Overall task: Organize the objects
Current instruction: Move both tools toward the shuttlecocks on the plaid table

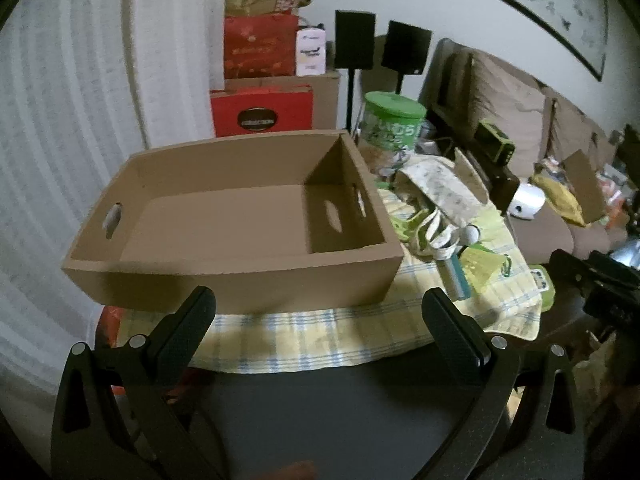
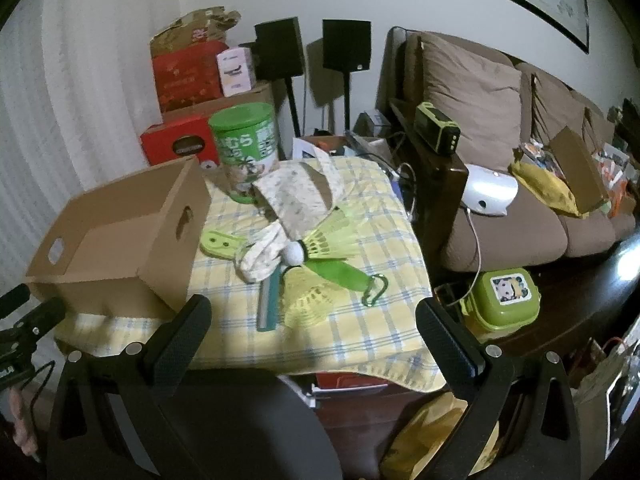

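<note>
Item: green shuttlecock [image 2: 320, 242], on the checked cloth [image 2: 360, 332] right of the empty cardboard box [image 2: 120, 248]. Likely light, with crushable skirt; take by cork. Left tongs [image 1: 320, 312] and right tongs [image 2: 312, 320] apart, empty.

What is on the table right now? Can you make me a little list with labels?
table cover: yellow checked cloth
box: brown cardboard box, nothing inside, on the left of the cloth
behind the pile: green-lidded canister, upright
middle pile: patterned cloth bag, two lime shuttlecocks, green carabiner
left claw: open, holding nothing
right claw: open, holding nothing
off the table: green lunch box, lower right
</note>
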Demonstrator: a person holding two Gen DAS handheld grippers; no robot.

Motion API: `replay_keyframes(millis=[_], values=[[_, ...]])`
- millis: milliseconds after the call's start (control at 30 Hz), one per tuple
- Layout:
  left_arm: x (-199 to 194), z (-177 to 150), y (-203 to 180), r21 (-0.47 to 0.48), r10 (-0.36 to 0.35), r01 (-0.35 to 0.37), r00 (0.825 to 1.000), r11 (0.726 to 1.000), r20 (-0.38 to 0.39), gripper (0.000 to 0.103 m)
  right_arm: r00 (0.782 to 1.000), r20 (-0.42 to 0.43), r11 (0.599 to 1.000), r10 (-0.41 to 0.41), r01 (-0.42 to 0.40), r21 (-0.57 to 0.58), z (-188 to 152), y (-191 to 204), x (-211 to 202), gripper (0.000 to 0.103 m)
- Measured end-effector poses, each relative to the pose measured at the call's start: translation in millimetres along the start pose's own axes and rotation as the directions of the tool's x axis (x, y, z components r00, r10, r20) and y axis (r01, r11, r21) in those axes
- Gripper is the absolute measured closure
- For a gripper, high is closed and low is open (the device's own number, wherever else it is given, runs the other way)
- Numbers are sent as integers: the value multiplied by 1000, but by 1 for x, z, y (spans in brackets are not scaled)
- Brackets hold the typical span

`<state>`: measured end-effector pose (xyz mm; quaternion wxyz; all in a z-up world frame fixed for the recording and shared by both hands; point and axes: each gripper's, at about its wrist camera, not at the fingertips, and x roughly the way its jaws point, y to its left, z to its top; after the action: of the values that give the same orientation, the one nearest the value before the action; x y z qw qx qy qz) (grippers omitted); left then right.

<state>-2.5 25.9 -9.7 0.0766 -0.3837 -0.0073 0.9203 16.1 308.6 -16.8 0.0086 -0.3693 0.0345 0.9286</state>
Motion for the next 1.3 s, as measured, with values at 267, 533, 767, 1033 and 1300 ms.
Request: replay_keyframes(millis=[267, 533, 767, 1033, 1300], values=[[8, 3, -8, 3, -114, 114, 993, 993, -6, 0, 999, -35, 999, -2, 3, 34, -5, -22, 12, 0], [18, 11, -40, 77, -173, 173, 985, 982, -4, 0, 998, -56, 998, -27, 30, 63, -10, -42, 18, 0], [39, 33, -75, 139, -237, 241, 971, 961, -39, 0, 998, -65, 997, -16, 20, 68, -12, -48, 22, 0], [72, 49, -122, 219, -267, 281, 959, 935, -90, 0, 997, -79, 997, -2, 7, 70, -13, -52, 31, 0], [114, 57, -161, 277, -262, 301, 950, 912, -170, 5, 996, -87, 996, 17, -10, 87, -16, -62, 37, 0]])
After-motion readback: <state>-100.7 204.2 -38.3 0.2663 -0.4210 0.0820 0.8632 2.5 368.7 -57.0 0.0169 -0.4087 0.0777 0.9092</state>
